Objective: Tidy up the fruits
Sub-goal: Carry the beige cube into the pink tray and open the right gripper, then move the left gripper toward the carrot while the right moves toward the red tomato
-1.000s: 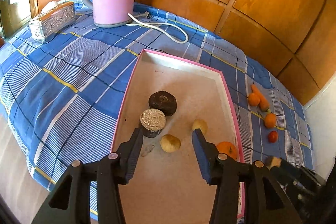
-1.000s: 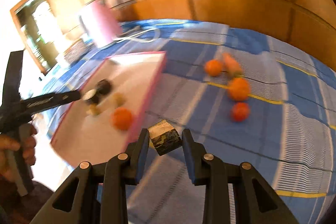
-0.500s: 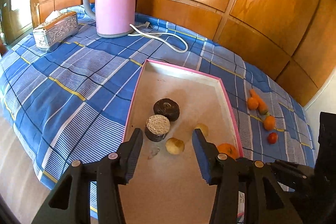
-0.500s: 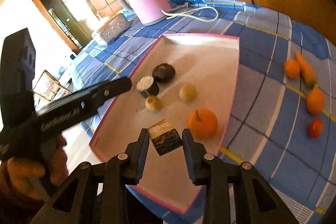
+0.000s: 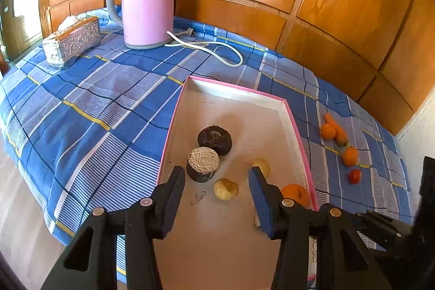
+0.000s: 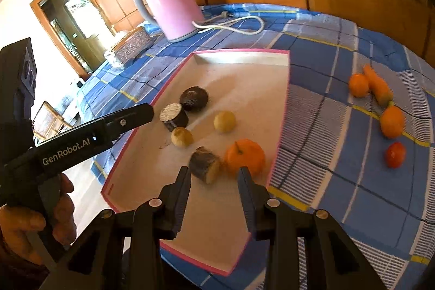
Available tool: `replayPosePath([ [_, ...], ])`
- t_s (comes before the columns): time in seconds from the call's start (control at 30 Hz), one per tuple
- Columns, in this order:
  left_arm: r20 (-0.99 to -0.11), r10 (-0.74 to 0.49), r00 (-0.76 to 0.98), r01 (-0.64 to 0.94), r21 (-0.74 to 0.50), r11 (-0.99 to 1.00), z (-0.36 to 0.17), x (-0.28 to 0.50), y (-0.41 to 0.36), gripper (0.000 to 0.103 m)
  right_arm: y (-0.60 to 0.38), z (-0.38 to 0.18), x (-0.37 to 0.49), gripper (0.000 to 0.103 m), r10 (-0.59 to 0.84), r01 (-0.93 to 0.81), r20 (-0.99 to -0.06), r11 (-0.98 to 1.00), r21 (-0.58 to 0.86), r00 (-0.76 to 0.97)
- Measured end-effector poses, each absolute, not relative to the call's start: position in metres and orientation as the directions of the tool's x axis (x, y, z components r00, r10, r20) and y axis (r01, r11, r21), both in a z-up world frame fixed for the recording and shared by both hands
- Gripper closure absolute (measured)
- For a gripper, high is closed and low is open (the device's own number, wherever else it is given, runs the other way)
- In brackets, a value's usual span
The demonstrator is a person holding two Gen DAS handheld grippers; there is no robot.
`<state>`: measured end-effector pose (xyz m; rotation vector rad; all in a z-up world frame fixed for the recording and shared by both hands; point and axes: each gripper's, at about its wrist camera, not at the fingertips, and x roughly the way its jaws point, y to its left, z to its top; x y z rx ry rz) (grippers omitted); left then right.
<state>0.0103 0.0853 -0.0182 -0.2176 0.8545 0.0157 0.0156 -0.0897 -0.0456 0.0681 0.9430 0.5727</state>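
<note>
fruits: dark log-like piece (image 6: 205, 164) lay in tray (image 6: 244, 55); right gripper (image 6: 214, 177) gaped, empty. left gripper (image 5: 217, 177) wide, empty. next: loose tomato (image 6: 395, 154).

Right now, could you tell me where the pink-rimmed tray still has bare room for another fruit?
The far end of the tray, between its far wall and the dark round piece, is bare. So is the near corner under the right gripper. The middle is crowded around the orange and the log piece.
</note>
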Motion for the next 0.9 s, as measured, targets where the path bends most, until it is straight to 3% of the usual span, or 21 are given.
replayPosePath([
  [0.5,-0.756,-0.110,0.645,-0.031,-0.169,0.985,-0.020,0.009,0.066,0.053,-0.144,-0.046,0.015,0.066,0.369,-0.280,-0.739,0.927,0.249,0.564],
  [0.9,-0.763,-0.143,0.631,0.024,-0.165,0.986,-0.020,0.014,0.046,0.053,-0.238,-0.062,0.017,0.066,0.223,-0.006,-0.761,0.961,0.277,0.609],
])
